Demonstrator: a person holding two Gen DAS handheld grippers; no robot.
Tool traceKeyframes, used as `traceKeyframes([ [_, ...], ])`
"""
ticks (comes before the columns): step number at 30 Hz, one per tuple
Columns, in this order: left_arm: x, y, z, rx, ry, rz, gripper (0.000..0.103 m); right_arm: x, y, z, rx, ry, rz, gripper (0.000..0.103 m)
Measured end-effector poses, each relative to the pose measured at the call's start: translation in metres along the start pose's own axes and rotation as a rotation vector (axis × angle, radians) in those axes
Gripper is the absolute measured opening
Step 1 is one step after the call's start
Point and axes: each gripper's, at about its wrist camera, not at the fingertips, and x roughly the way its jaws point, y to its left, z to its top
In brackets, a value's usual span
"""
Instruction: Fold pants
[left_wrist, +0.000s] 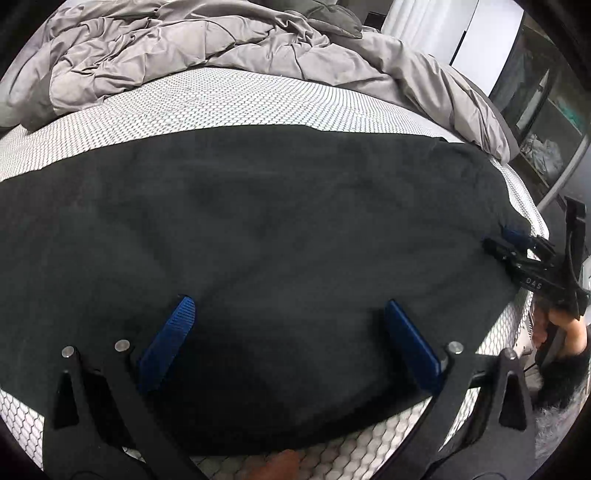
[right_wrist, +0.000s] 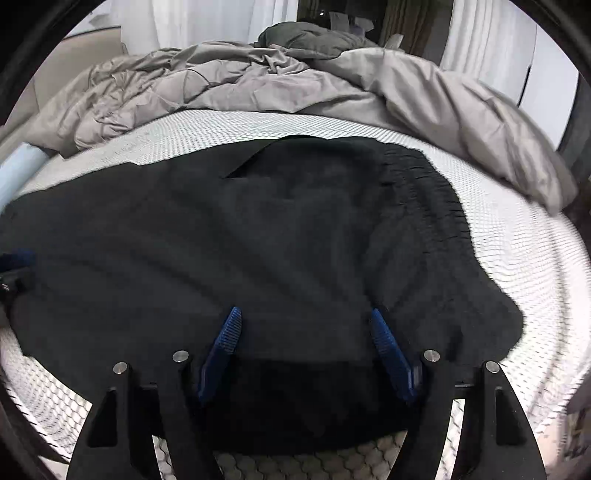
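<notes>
Pants (left_wrist: 277, 240): dark, spread flat across mattress (left_wrist: 221, 99). My left gripper (left_wrist: 288, 317) and right gripper (right_wrist: 306, 325): both spread wide, holding nothing, over near edge. Advice: pinch edge evenly, both layers.

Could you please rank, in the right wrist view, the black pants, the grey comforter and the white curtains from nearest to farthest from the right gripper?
1. Black pants: spread on the mattress, right at the open right gripper.
2. Grey comforter: bunched across the mattress's far side.
3. White curtains: behind the bed, at the top.
</notes>
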Motion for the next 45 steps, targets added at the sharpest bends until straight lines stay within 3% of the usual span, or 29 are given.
traceKeyframes([
  [4,-0.008,0.007,-0.009,0.018,0.002,0.015,0.102,-0.008,0.015,-0.004,-0.026,-0.031,-0.135,0.079],
  [8,-0.025,0.017,-0.011,-0.001,-0.012,0.006,0.102,-0.009,0.038,0.015,0.09,-0.041,-0.013,0.079],
  [12,-0.04,0.013,-0.019,-0.015,-0.042,-0.048,0.102,-0.021,0.091,0.03,-0.031,-0.081,0.135,0.082],
  [16,-0.034,0.009,-0.026,0.01,-0.019,0.025,0.102,-0.002,0.12,0.036,-0.137,-0.009,0.125,0.083],
  [20,-0.035,0.019,-0.029,-0.03,-0.019,0.052,0.102,0.011,0.123,0.039,-0.205,0.035,0.109,0.088],
  [29,-0.03,0.025,-0.021,-0.057,0.011,0.086,0.102,0.011,0.105,0.038,-0.182,0.046,0.071,0.09],
  [33,-0.039,0.024,-0.015,-0.094,0.002,0.045,0.102,0.001,0.111,0.034,-0.152,0.037,0.124,0.09],
  [36,-0.037,0.019,-0.012,-0.073,0.009,0.034,0.102,0.0,0.117,0.034,-0.173,0.038,0.156,0.09],
  [45,-0.022,0.024,-0.016,-0.028,0.026,0.077,0.102,0.005,0.112,0.031,-0.218,0.06,0.103,0.09],
])
